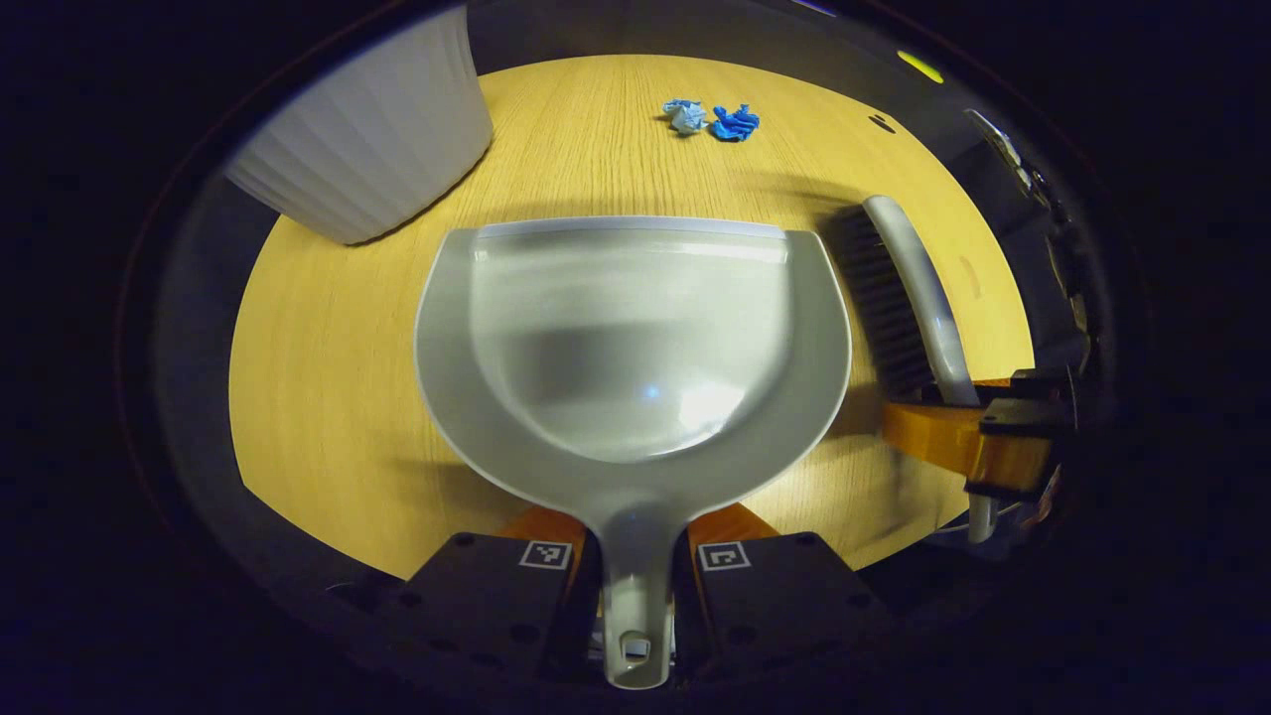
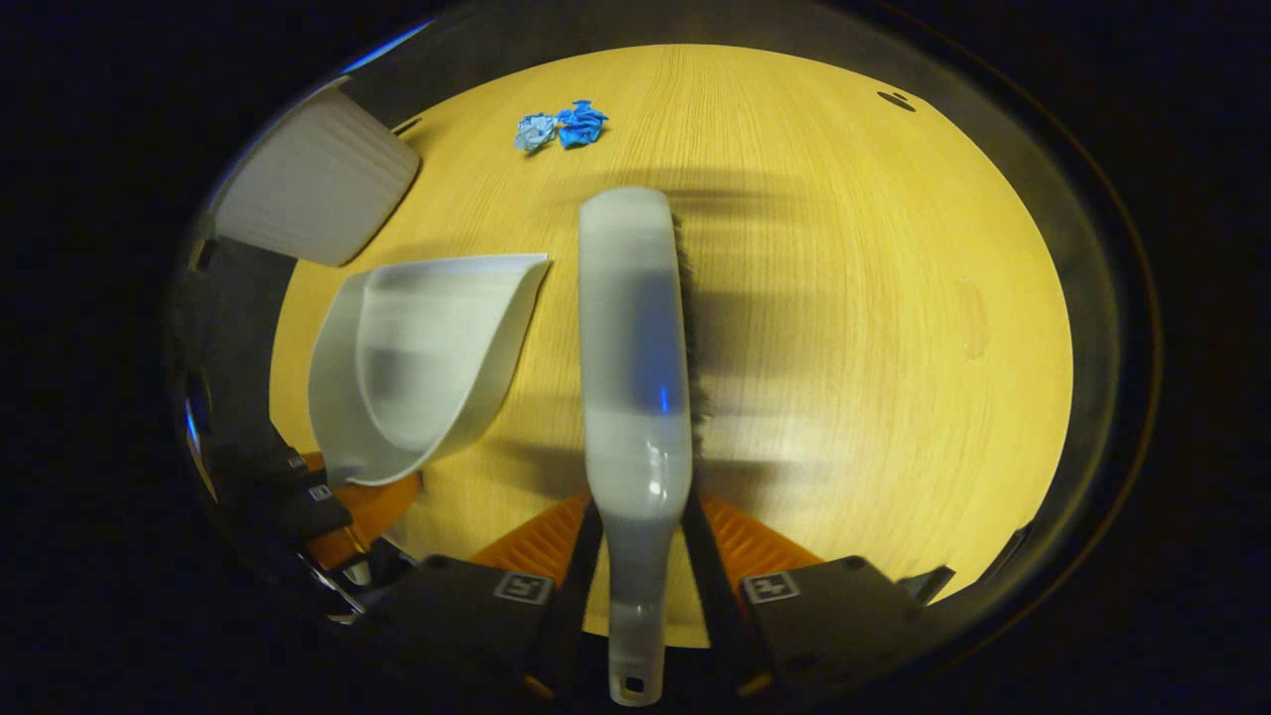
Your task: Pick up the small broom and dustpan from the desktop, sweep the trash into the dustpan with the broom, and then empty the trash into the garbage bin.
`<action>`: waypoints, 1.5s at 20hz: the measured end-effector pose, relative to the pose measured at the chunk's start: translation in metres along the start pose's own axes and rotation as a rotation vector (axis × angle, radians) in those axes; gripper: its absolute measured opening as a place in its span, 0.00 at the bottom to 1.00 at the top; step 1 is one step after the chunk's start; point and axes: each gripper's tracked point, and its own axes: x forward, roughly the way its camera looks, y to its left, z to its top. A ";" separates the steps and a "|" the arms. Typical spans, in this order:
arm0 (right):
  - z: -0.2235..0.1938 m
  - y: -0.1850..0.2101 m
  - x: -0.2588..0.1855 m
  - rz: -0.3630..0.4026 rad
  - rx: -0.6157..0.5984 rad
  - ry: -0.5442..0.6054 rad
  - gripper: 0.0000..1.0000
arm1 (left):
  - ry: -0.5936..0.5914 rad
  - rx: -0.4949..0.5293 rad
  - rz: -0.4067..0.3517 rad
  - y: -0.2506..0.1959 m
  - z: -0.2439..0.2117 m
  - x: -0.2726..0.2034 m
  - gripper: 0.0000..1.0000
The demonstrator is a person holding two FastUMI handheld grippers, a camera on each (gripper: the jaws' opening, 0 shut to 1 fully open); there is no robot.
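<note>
Two claws, dustpan handle in left claw, broom in right claw

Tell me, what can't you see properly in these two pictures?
- Bin: the left gripper view's edge cuts off its top, so its inside is hidden.
- Trash: two small crumpled blue bits far off; too small to tell what they are.
- Broom bristles: in the right gripper view the broom's own back hides most of them.
- Dustpan handle: the left gripper covers its sides.
</note>
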 end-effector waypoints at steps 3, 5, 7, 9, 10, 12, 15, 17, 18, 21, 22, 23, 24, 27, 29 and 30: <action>0.000 -0.005 -0.003 0.011 0.002 0.039 0.31 | 0.002 -0.013 -0.010 0.001 -0.002 -0.001 0.30; 0.004 -0.008 -0.004 0.009 -0.031 0.033 0.27 | 0.002 -0.004 -0.017 0.001 -0.003 -0.001 0.30; 0.011 -0.012 -0.007 0.016 -0.065 0.037 0.27 | 0.006 0.025 -0.022 0.003 -0.002 -0.001 0.30; 0.031 -0.021 -0.013 -0.006 -0.088 0.020 0.31 | 0.011 0.064 -0.015 0.007 0.001 0.002 0.30; 0.049 -0.028 -0.016 -0.032 -0.100 -0.002 0.27 | 0.015 0.076 -0.017 0.009 0.002 0.003 0.30; 0.091 -0.039 -0.027 -0.061 -0.141 -0.060 0.26 | 0.022 0.102 -0.019 0.015 0.004 0.001 0.30; 0.148 -0.039 -0.033 -0.065 -0.200 -0.106 0.26 | 0.032 0.137 -0.025 0.020 0.014 -0.004 0.30; 0.184 -0.042 -0.032 -0.099 -0.246 -0.119 0.26 | 0.040 0.168 -0.022 0.023 0.028 -0.003 0.30; 0.199 -0.043 -0.028 -0.119 -0.269 -0.130 0.26 | 0.043 0.183 -0.021 0.024 0.035 -0.002 0.30; 0.236 -0.047 -0.015 -0.165 -0.349 -0.122 0.26 | 0.063 0.225 -0.016 0.031 0.052 0.001 0.30; 0.249 -0.044 -0.010 -0.176 -0.385 -0.108 0.26 | 0.069 0.254 -0.010 0.036 0.056 0.001 0.30; 0.260 -0.041 -0.004 -0.189 -0.436 -0.091 0.26 | 0.077 0.282 -0.001 0.041 0.060 0.001 0.30; 0.273 -0.040 0.001 -0.210 -0.497 -0.079 0.26 | 0.087 0.302 0.007 0.045 0.064 0.002 0.30; 0.302 -0.040 0.013 -0.263 -0.653 -0.027 0.19 | 0.115 0.333 0.030 0.053 0.076 0.005 0.31; 0.297 -0.029 0.022 -0.219 -0.658 0.019 0.32 | 0.122 0.354 0.040 0.056 0.080 0.005 0.30; 0.294 -0.025 0.025 -0.211 -0.683 0.028 0.31 | 0.121 0.367 0.044 0.058 0.083 0.006 0.30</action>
